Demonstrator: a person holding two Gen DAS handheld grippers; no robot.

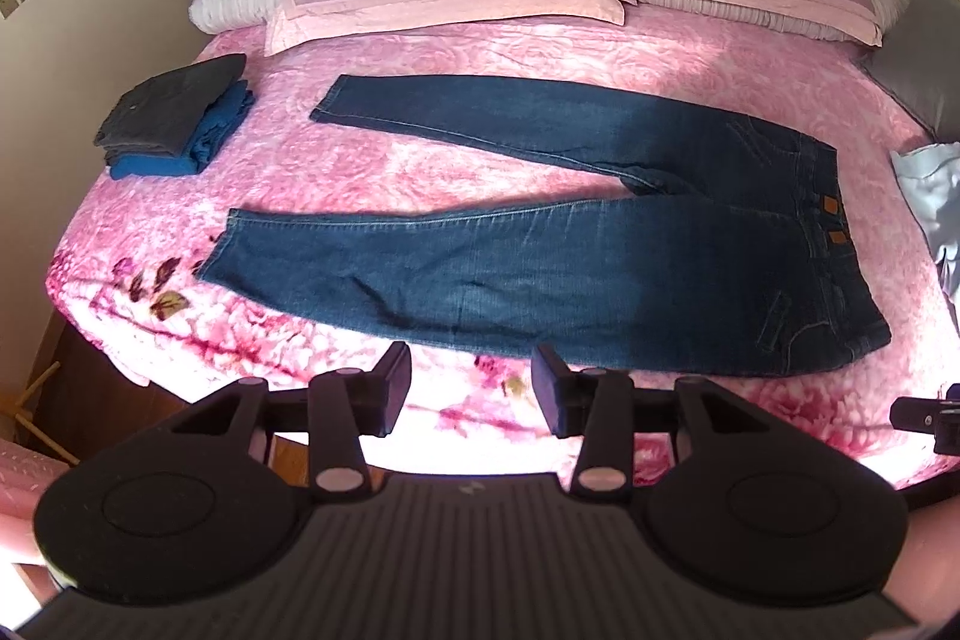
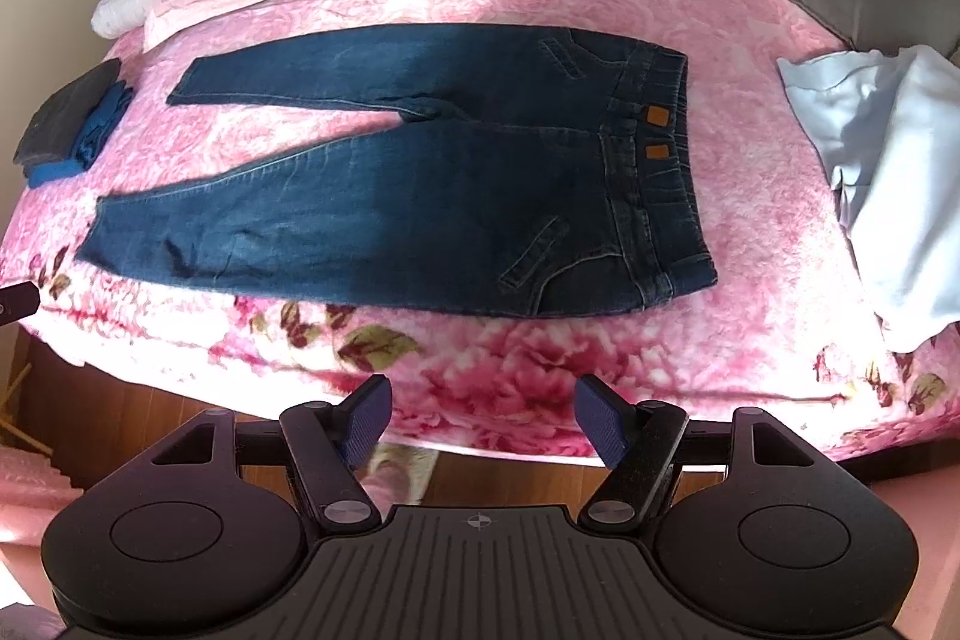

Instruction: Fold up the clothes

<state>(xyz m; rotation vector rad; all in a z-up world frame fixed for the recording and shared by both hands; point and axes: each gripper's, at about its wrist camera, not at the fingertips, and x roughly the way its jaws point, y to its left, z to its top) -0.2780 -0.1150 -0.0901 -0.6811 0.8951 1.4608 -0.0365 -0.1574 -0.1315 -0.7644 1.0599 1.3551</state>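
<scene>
The jeans (image 1: 528,244) lie flat on the pink floral blanket (image 1: 540,58), waistband to the right, the 2 legs spread apart toward the left. Denim is judged heavy, limp and non-slip; it should crease cleanly but drag on the plush surface. Recommended grip points: the near waistband corner (image 2: 696,280) and the near leg hem (image 1: 222,244). The left gripper (image 1: 471,388) and right gripper (image 2: 483,418) hover over the near bed edge, jaws parted, holding nothing. No containers are visible; a folded stack (image 1: 174,118) sits far left, a pale blue garment (image 2: 888,172) at right.
</scene>
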